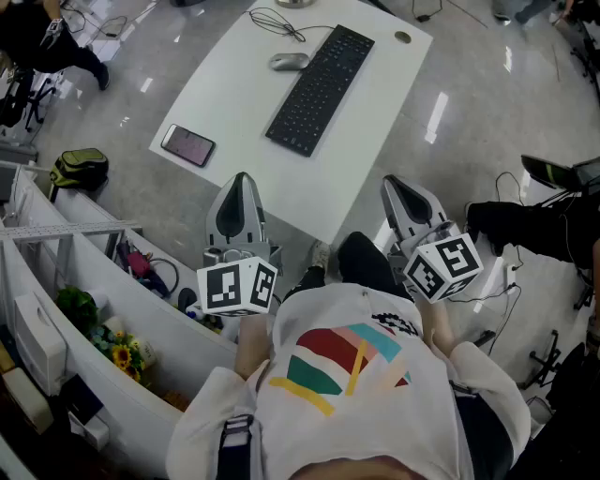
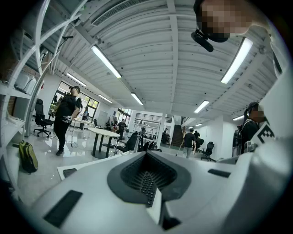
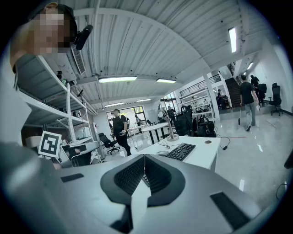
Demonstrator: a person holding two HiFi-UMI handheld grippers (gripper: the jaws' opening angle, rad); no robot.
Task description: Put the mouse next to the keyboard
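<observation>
A view from above looks steeply down on a person standing before a white table [image 1: 234, 112], a two-jaw gripper in each hand, both drawn in near the body and well short of anything on the table.

The left gripper [image 1: 241, 180] has its jaws pressed together with nothing between them. Its own view [image 2: 147, 180] shows the ribbed pads meeting at a seam. The right gripper [image 1: 394, 185] is likewise closed and empty, its pads meeting in a thin line in its own view [image 3: 144, 173].

The mouse [image 1: 289, 62] is a small, rounded, silver-grey shell lying flat near the far end of the table. It sits just beside the long side of the black keyboard [image 1: 321, 89] that faces the picture's left, seemingly not touching it. The right gripper view also shows the mouse [image 3: 162, 153] to the left of the keyboard [image 3: 181, 151].

The mouse is probably light, rigid, smooth plastic, so it may slip between the pads. Its 2 flatter flanks, low and about mid-length, look the safest place to pinch. Loops of black cable [image 1: 277, 21] lie beyond it, and whether they belong to the mouse cannot be told. If they do, they could drag.

A dark phone [image 1: 188, 144] rests near the table's left corner.

No brand or lettering is legible anywhere. Only the black-and-white square markers on each gripper's cube stand out.
</observation>
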